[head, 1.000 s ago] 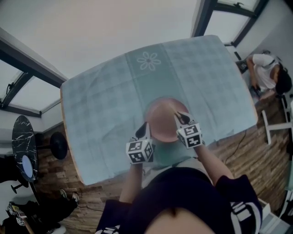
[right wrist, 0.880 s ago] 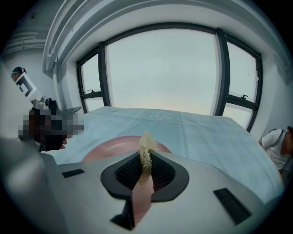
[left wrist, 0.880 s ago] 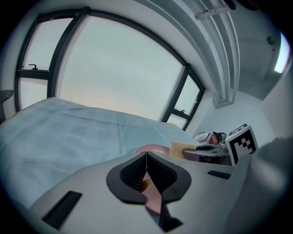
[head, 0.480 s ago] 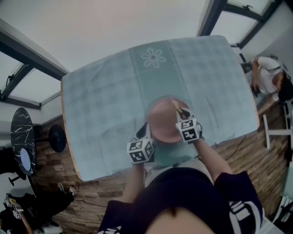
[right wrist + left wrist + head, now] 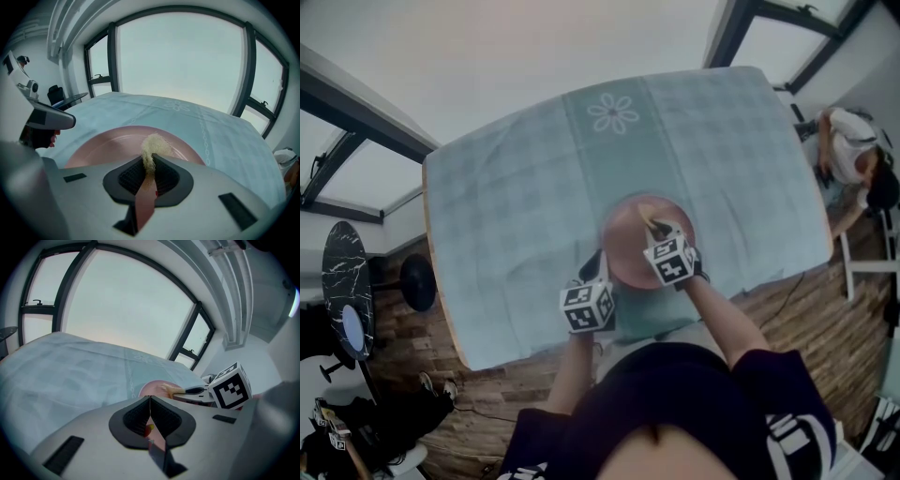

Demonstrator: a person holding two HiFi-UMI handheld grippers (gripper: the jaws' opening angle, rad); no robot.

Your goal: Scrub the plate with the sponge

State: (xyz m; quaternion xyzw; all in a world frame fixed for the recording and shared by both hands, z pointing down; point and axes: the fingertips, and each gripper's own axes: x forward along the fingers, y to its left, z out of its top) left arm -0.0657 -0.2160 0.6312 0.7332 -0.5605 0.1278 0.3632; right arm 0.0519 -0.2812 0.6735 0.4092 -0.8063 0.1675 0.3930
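Nearest us, the left tongs are pinched shut on the plate's near-left rim. The right tongs are clamped on the sponge, held out over the plate. The plate sits close to the bench's near edge. Past it we've got bench running wide left, right and out to the far edge.

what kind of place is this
Probably an office or studio rather than a kitchen: tall dark-framed windows, wood-plank floor, and a cloth-covered table holding a pink plate.
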